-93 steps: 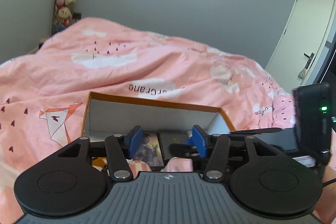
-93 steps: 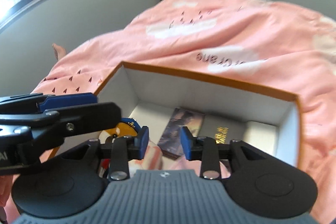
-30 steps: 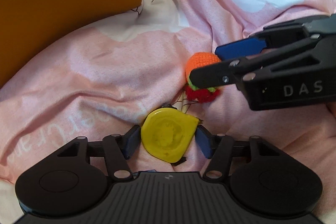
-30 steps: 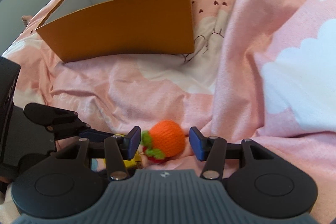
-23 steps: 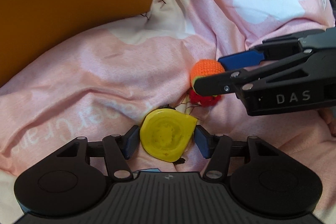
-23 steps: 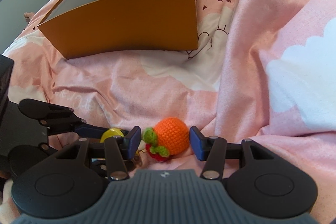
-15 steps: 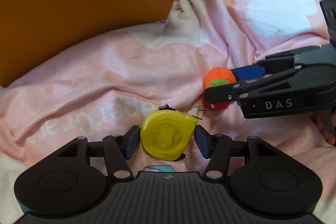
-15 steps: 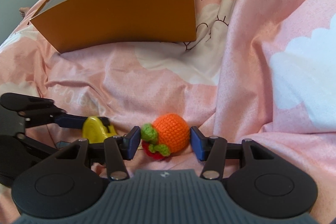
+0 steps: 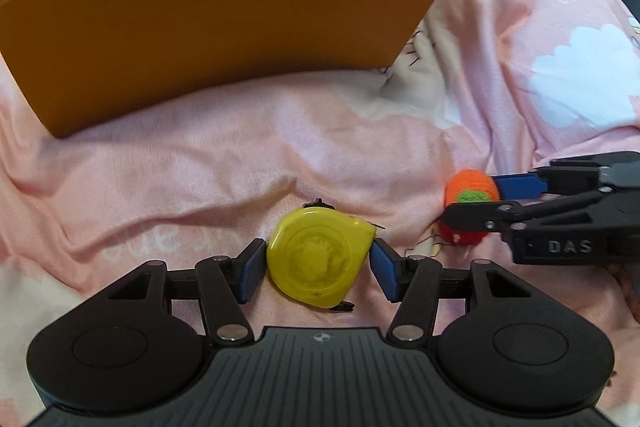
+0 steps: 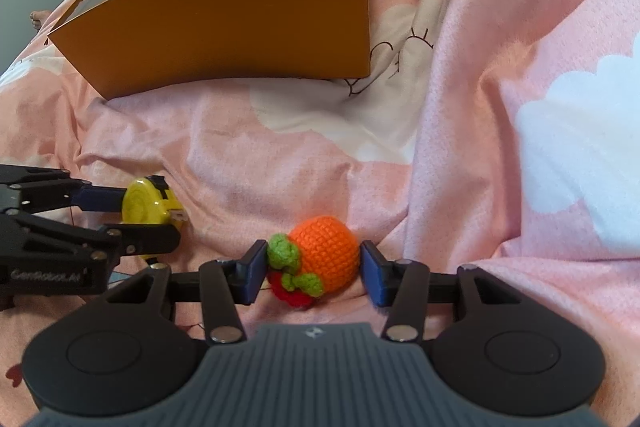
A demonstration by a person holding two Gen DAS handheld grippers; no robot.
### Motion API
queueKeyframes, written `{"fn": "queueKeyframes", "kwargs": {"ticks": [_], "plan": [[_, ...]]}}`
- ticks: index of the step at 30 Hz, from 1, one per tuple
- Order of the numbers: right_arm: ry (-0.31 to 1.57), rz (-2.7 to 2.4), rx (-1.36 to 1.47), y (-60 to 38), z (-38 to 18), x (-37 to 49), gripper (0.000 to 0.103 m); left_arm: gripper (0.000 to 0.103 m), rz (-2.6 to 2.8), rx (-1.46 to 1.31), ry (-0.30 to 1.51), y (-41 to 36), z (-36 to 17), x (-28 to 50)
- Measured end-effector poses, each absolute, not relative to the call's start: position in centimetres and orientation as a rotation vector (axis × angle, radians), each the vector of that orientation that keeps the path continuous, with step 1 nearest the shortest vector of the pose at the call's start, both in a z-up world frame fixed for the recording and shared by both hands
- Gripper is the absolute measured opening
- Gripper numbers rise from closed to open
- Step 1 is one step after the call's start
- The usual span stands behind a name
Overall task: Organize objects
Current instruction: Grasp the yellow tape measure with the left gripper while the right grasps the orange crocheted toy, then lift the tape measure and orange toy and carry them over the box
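My left tongs point(image 9: 318, 269) grip a yellow tape measure point(image 9: 318, 261): both blue pads press against its sides, with its round face turned up toward my camera. From the right wrist view I see the same tape measure point(image 10: 150, 205) held between the left tongs point(image 10: 132, 219) just above the bed cover, its small tab end poking out toward the middle of the bed.

My right tongs point(image 10: 312, 269) straddle a crocheted orange toy point(image 10: 320, 257) with green leaves and a red bit underneath. The jaws have just been closing on it. The left pad touches the green leaves and the right pad sits against the orange yarn, so I read the toy as gripped. It rests low on the pink bed cover point(image 10: 280, 155). In the left wrist view the toy point(image 9: 472, 187) shows between the right tongs point(image 9: 472, 201), whose side reads "DAS".

The two held things are near each other but apart, the tape measure to the left of the toy.

Beyond both, farther up the bed, stands an orange box point(image 9: 208, 23) with a white inside, open at the top. In the right wrist view the box point(image 10: 224, 19) sits on the same cover, well apart from both tongs. I cannot see what lies inside it from here.
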State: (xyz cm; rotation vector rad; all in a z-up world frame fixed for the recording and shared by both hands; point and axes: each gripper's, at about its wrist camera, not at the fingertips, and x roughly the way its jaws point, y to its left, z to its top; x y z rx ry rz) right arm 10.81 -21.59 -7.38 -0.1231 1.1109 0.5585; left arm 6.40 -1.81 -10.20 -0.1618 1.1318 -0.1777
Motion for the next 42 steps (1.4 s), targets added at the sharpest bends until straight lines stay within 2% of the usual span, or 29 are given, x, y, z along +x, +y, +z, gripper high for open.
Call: {"fn": "queueKeyframes", "kwargs": {"ticks": [14, 34, 42], "plan": [[1.056, 0.562, -0.092, -21.9, -5.5, 10.5, 0.051, 0.065, -0.186, -0.2, 1.105, -0.6, -9.3, 5.7], [0.755, 0.774, -0.138, -17.5, 5.9, 13.0, 0.051, 0.065, -0.096, -0.254, 0.761, 3.0, 0.9, 6.4], [0.699, 0.838, -0.148, -13.9, 7.5, 15.7, 0.051, 0.065, -0.018, -0.223, 0.697, 5.6, 3.3, 8.5]]}}
